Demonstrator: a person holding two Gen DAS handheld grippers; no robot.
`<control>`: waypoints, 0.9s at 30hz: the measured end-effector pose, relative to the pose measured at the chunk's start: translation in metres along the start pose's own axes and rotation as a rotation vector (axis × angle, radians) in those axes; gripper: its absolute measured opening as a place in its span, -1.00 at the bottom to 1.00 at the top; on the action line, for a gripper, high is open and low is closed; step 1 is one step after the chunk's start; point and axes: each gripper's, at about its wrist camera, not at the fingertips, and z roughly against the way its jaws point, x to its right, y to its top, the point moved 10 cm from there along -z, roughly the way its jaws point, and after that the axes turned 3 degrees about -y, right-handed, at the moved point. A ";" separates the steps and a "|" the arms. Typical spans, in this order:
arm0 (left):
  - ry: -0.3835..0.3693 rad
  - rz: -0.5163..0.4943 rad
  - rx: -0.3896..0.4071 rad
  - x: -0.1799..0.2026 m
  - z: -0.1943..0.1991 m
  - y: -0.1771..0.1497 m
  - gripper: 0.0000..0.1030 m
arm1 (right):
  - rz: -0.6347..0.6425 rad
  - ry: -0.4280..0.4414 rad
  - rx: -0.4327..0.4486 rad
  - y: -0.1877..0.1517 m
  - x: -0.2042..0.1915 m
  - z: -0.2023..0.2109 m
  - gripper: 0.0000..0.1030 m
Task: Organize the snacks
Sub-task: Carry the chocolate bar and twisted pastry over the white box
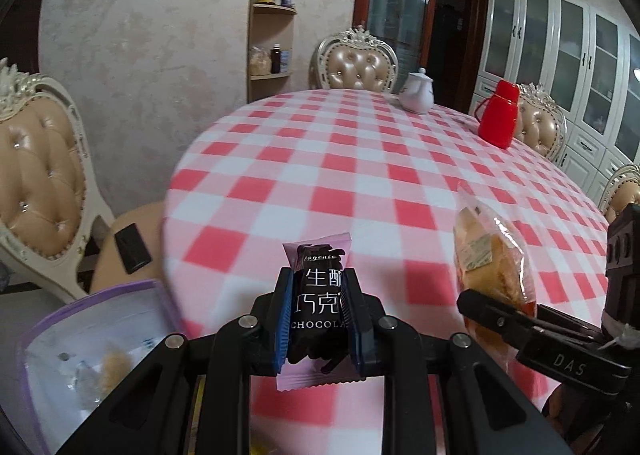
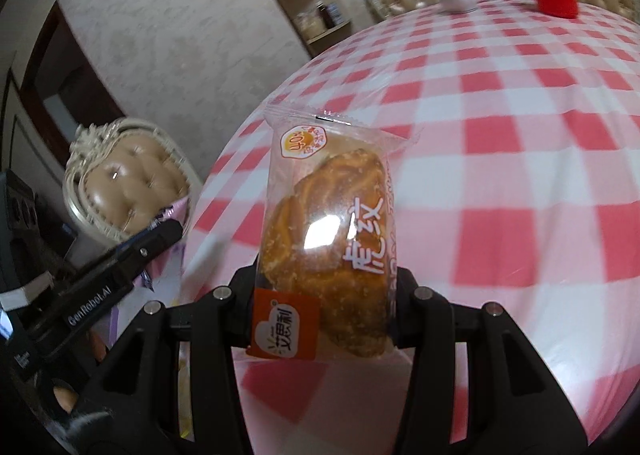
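Left gripper (image 1: 318, 319) fingers clamped on dark chocolate packet (image 1: 318, 295); right gripper (image 2: 326, 311) fingers clamped on clear-wrapped bread (image 2: 328, 231), both above checked tabletop (image 1: 360, 175). Keep grips firm, carry level toward purple-rimmed clear bag (image 1: 80, 335).

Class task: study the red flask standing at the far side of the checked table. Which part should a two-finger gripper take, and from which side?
Take the red flask across its wide lower body, coming level from the near side. It stands upright, and its cap narrows above the shoulder.
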 end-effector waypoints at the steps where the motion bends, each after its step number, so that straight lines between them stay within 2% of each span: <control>1: 0.009 0.001 0.005 -0.009 0.006 -0.003 -0.52 | 0.013 0.007 -0.007 -0.003 -0.007 -0.001 -0.02; 12: 0.019 0.039 -0.030 -0.080 0.044 -0.035 -0.52 | 0.242 0.081 -0.061 -0.042 -0.111 -0.007 -0.02; 14: 0.041 0.040 -0.039 -0.099 0.051 -0.044 -0.52 | 0.282 0.084 -0.074 -0.054 -0.127 -0.008 -0.02; 20: 0.108 0.049 -0.070 -0.143 0.069 -0.076 -0.52 | 0.363 0.095 -0.122 -0.085 -0.162 -0.014 -0.02; 24: 0.123 0.104 -0.083 -0.164 0.073 -0.096 -0.52 | 0.421 0.092 -0.170 -0.109 -0.182 -0.023 -0.02; 27: 0.137 0.144 -0.071 -0.176 0.071 -0.098 -0.51 | 0.470 0.071 -0.196 -0.124 -0.193 -0.029 -0.02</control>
